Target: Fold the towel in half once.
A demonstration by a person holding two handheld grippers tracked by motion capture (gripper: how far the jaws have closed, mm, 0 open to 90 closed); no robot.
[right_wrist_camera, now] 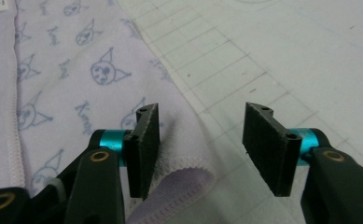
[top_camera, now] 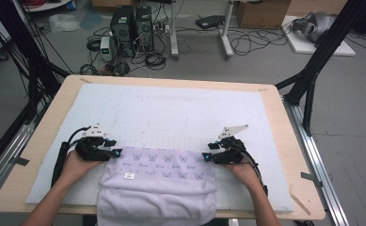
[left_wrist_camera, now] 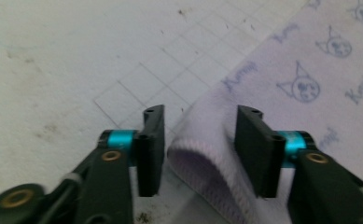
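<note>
A pale lilac towel printed with small cat faces lies folded at the table's front edge, its near part hanging over. My left gripper sits at the towel's far left corner, jaws apart. In the left gripper view that corner rests loose between the pads, which do not press on it. My right gripper is at the far right corner. Its jaws are apart too, and the hemmed corner lies under the left pad, not squeezed.
A white gridded mat covers the wooden table. A small white label sits on the towel. Computer towers, cables and black frame legs stand on the floor beyond the table.
</note>
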